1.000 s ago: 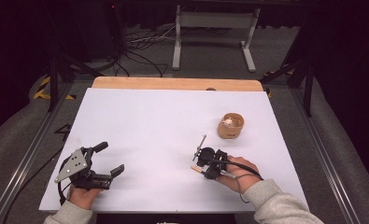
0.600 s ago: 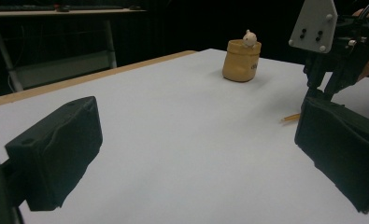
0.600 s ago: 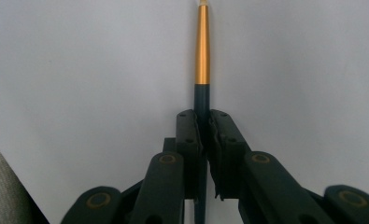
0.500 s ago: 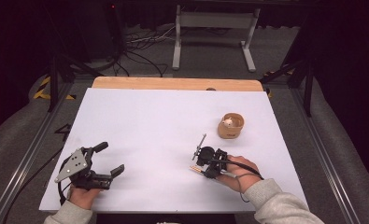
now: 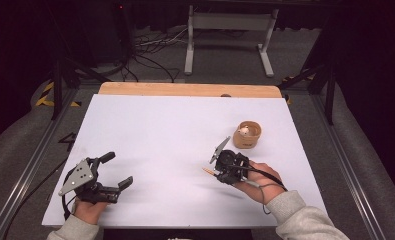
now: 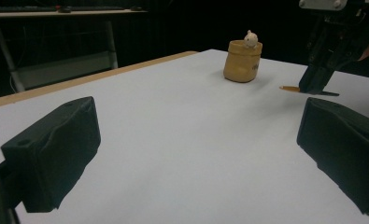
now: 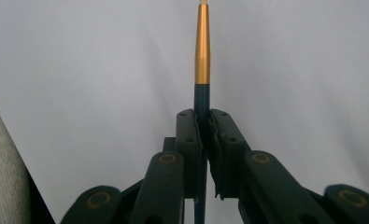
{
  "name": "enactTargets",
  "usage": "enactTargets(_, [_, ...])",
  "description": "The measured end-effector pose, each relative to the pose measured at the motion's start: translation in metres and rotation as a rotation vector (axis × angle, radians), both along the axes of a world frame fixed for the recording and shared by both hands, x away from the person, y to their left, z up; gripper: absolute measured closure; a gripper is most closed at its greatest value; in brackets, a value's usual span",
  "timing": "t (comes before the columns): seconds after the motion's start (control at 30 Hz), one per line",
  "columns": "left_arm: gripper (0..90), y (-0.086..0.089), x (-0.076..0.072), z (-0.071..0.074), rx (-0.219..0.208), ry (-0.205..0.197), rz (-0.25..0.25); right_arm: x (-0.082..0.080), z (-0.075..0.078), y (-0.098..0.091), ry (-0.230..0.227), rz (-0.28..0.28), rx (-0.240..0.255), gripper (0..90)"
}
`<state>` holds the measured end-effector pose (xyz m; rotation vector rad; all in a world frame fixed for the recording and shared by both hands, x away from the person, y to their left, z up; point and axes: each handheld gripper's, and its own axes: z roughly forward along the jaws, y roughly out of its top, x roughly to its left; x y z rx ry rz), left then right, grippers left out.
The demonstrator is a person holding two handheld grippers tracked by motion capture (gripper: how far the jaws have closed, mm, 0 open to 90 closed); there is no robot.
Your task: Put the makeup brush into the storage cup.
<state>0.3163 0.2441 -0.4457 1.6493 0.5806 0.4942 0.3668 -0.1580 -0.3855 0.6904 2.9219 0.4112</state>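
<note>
From up high the right gripper [image 5: 216, 170] sits near-right on the white table [image 5: 175, 130], pinching a thin stick [image 5: 208, 171], tan cup [image 5: 248, 135] just beyond. Left gripper view: its own jaws spread wide, nothing between, stick [image 6: 290, 88] far right. Right gripper view: jaws clamped on the stick [image 7: 202, 51], gold end poking forward

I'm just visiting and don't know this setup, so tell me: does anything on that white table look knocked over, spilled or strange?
Nothing looks spilled or knocked over. The tan cup stands upright, though its side looks a bit dented in the left gripper view, with a small pale figure peeking over its rim. The right gripper is clamped on a thin dark-and-gold stick; the left gripper is open.
</note>
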Motion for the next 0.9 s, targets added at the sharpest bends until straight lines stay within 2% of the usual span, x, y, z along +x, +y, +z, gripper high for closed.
enactTargets(0.03, [0.1,0.0,0.0,0.0,0.001,-0.001,0.0,0.0,0.005,-0.002,-0.018,-0.004,0.03,83.0])
enactTargets(0.53, [0.1,0.0,0.0,0.0,-0.002,0.002,0.001,-0.004,0.025,-0.017,-0.127,-0.027,0.229,83.0])
enactTargets(0.57, [0.1,0.0,0.0,0.0,-0.002,0.002,0.001,-0.004,0.025,-0.017,-0.127,-0.027,0.229,83.0])
enactTargets(0.67, [0.1,0.0,0.0,0.0,-0.001,0.002,0.002,-0.006,0.029,-0.02,-0.157,-0.019,0.283,83.0])
enactTargets(0.9, [0.2,-0.001,-0.001,0.0,-0.008,0.004,0.006,-0.011,0.034,-0.021,-0.223,-0.031,0.37,83.2])
